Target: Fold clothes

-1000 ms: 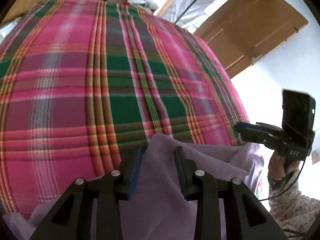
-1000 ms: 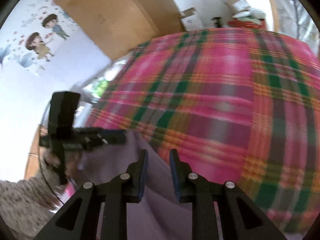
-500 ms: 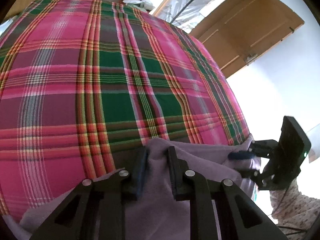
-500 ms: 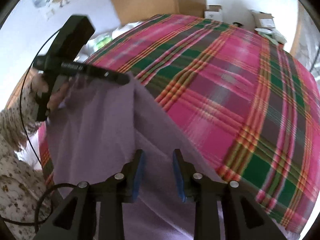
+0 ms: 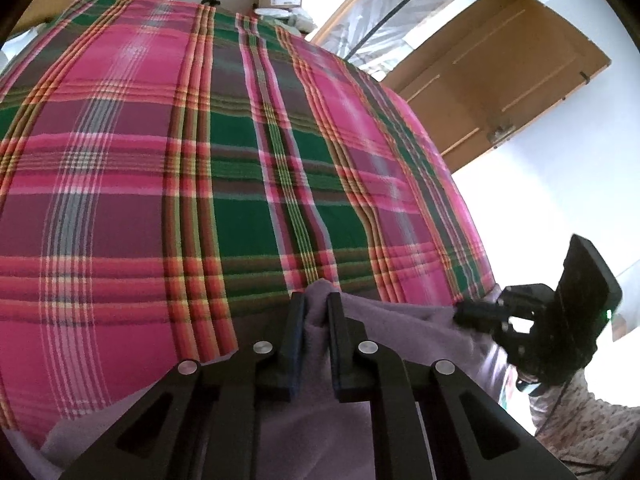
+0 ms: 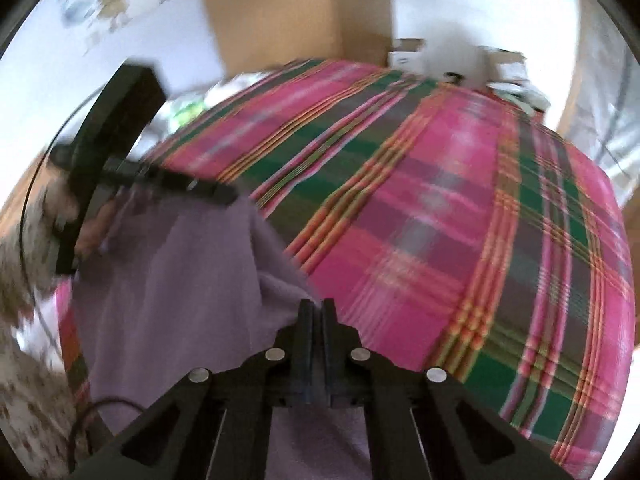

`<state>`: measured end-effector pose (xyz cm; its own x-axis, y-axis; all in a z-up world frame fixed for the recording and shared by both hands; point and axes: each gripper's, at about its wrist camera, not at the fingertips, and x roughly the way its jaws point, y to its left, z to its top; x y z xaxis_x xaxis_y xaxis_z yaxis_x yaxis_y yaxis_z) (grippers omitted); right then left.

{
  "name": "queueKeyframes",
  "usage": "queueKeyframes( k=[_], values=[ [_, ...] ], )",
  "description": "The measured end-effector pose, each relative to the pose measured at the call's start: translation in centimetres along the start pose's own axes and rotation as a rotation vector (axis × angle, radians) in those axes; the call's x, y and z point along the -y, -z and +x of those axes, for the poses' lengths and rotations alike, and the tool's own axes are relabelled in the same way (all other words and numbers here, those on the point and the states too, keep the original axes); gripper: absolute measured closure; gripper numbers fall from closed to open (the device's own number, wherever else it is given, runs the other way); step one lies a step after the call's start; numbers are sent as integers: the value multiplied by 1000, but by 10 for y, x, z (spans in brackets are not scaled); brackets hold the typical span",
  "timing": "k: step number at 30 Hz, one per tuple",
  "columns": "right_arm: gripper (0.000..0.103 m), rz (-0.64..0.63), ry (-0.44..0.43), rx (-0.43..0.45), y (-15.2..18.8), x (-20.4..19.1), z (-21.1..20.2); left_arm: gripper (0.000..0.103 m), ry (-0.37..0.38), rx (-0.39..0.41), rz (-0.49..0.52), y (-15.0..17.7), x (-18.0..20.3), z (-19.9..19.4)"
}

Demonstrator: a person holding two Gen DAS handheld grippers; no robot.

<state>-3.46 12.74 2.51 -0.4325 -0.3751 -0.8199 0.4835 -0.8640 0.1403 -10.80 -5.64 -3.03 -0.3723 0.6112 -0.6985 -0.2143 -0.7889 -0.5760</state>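
Left gripper (image 5: 316, 312) and right gripper (image 6: 318, 314) each pinched the lilac fleece garment's (image 6: 172, 280) top edge, jaws closed on cloth, holding it spread above the plaid bedspread (image 5: 200, 160), probably for laying flat.

Plaid-covered bed (image 5: 248, 184) under lilac garment (image 6: 180, 280)

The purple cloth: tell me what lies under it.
The purple cloth, pinched by the left gripper and right gripper, covers the near edge of the plaid blanket. What lies under its middle is hidden.
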Motion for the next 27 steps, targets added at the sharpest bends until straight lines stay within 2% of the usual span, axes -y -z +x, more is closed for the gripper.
queueKeyframes(
  k=[3,8,10,14,17,19,21,24,26,27],
  values=[
    [99,42,2,-22,0,6,13,94,2,7,-27,-3,-5,3],
    [101,90,32,29,0,10,5,94,9,8,-50,-2,-10,7],
    [101,106,15,17,-1,13,7,94,12,10,-54,-1,-11,6],
    [101,78,18,21,-1,7,2,94,20,14,-62,-1,-14,5],
    [100,68,-15,46,-7,7,-6,94,27,13,-74,-1,-16,4],
    [88,46,-48,37,-11,5,-6,94,32,11,-86,-3,-17,4],
    [81,7,-79,-16,-14,-3,7,94,37,13,-90,-3,-17,3],
    [81,-36,-83,-72,-14,-12,25,94,40,13,-88,-3,-17,2],
    [86,-40,-82,-60,-14,-14,26,94,36,23,-75,-2,-15,0],
    [101,-39,-77,-49,-14,-14,24,94,35,28,-68,-2,-14,-1]
  ],
)
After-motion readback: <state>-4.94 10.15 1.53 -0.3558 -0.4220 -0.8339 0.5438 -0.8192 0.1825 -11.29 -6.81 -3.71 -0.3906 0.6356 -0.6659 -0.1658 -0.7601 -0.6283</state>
